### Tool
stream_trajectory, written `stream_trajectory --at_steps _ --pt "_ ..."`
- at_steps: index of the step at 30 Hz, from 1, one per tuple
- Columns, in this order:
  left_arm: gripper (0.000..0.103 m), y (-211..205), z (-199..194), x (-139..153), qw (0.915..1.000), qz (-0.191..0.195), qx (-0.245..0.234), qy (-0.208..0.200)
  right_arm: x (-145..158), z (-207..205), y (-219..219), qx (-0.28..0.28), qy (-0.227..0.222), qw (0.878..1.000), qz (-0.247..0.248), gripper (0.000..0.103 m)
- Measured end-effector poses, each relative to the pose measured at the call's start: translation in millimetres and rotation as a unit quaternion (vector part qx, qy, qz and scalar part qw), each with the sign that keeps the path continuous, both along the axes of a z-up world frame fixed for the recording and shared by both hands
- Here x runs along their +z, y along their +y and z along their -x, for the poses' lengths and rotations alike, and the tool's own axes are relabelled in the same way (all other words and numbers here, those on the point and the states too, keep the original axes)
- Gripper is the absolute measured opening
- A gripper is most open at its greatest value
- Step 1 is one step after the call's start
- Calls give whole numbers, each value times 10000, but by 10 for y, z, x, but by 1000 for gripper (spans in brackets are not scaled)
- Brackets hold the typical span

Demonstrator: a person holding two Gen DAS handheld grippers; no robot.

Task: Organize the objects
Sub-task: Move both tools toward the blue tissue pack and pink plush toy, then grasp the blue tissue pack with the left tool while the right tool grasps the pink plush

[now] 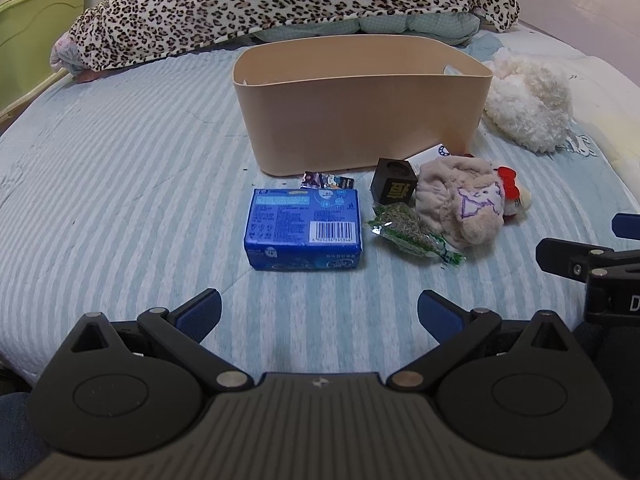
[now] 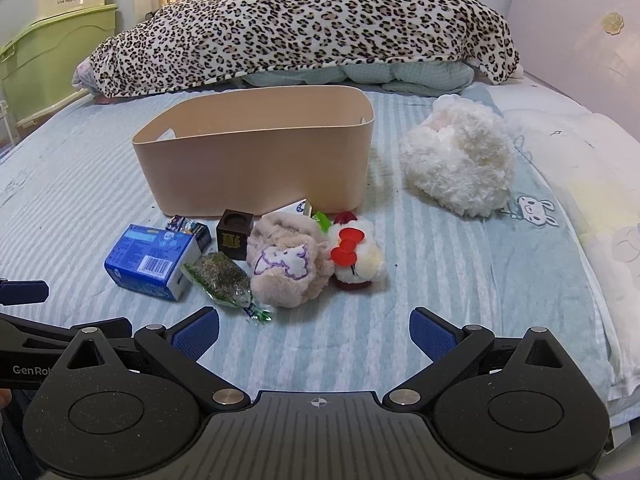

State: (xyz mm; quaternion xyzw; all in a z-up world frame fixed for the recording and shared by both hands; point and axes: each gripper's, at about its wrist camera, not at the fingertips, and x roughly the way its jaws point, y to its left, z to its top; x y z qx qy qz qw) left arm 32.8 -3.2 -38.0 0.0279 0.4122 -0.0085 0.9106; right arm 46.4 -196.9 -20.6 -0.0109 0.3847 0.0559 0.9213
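Note:
A beige bin (image 1: 360, 120) (image 2: 256, 164) stands on the striped bed. In front of it lie a blue packet (image 1: 306, 226) (image 2: 150, 260), a small card pack (image 1: 328, 181) (image 2: 190, 227), a black cube (image 1: 394, 186) (image 2: 236, 237), a green herb sachet (image 1: 408, 232) (image 2: 224, 280), a beige plush (image 1: 460, 204) (image 2: 286, 266) and a red-bowed white plush (image 1: 516, 194) (image 2: 358, 258). My left gripper (image 1: 319, 314) is open and empty, just short of the blue packet. My right gripper (image 2: 314, 330) is open and empty, short of the plush toys.
A fluffy white plush (image 1: 528, 104) (image 2: 460, 160) lies right of the bin. A leopard-print blanket (image 1: 288, 4) (image 2: 304, 28) is heaped at the back. A green cabinet (image 2: 52, 52) stands left of the bed. A white pillow (image 2: 592, 184) lies at the right.

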Motion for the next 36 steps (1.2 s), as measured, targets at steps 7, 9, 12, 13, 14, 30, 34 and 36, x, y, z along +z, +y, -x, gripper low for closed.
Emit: stream_trajectory --at_steps 7,9,12,13,14,30,34,36 --pt "103 -7 -144 -82 9999 37 -58 -99 -94 -146 20 100 -36 9999 -51 101" --pt "103 2 -196 -110 9999 47 -34 -136 -123 -194 24 122 -57 9999 -98 101" --pt "103 14 -286 -156 9998 47 -4 -206 -169 -279 41 172 -58 9997 -132 98" --pt "103 16 -323 -175 9998 41 -7 -211 -188 -313 50 188 -47 9997 -135 97" --pt "103 21 -360 -197 9998 41 -7 -207 -206 -344 58 198 -37 9997 -139 95" --pt "103 82 -782 -524 9997 -184 -126 -50 -511 -796 234 307 241 9992 -54 76" --pt "98 139 -870 -568 9997 -175 -191 -1 -575 -845 230 305 329 9990 -68 60" --pt "94 180 -901 -569 9998 -59 -202 43 -587 -839 214 303 319 9990 -101 50"
